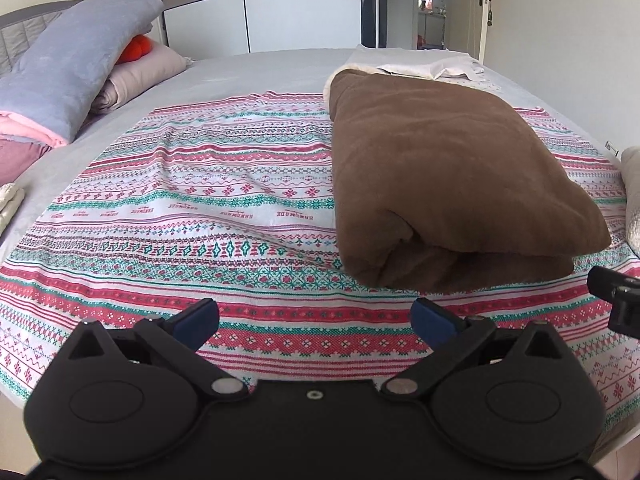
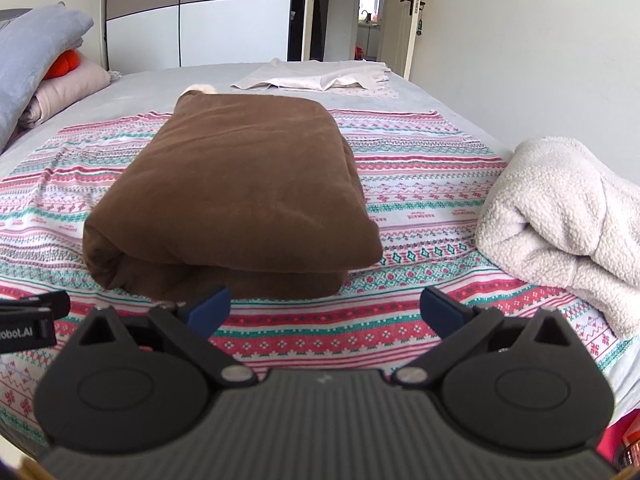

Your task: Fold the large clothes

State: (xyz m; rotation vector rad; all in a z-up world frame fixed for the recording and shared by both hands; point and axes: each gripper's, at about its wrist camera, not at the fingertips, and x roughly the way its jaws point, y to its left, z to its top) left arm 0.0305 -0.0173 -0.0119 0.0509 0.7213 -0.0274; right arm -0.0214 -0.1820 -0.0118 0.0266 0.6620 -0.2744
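Nearest in the left wrist view, the left gripper (image 1: 314,318) has its jaws spread wide, its blue fingertips (image 1: 198,320) holding nothing and hovering above the patterned sheet (image 1: 180,208). The right gripper (image 2: 324,312) is likewise spread wide and empty, its blue fingertips (image 2: 210,308) just short of the near edge of the folded garment. Part of the right tool's black body shows at the right edge of the left view, and part of the left tool's body at the left edge of the right view.

Just ahead of the right gripper lies the brown garment (image 2: 236,196), folded into a thick rectangular bundle with its rounded fold facing the tool. From the left gripper it sits ahead and to the right (image 1: 440,168). It rests on the patterned sheet, which covers the near part of the bed (image 1: 256,72).

To the right of the right gripper, a cream fleece garment (image 2: 560,208) lies bunched on the sheet's edge, apart from the brown bundle.

Farther ahead, beyond the brown garment, a pale cloth (image 2: 320,76) lies flat on the grey bed surface. Far to the left, a grey-blue blanket (image 1: 68,60) leans over a pink pillow (image 1: 140,72), with something orange (image 1: 136,48) tucked between them. A wardrobe (image 2: 200,12) and an open door (image 2: 412,16) stand at the back.
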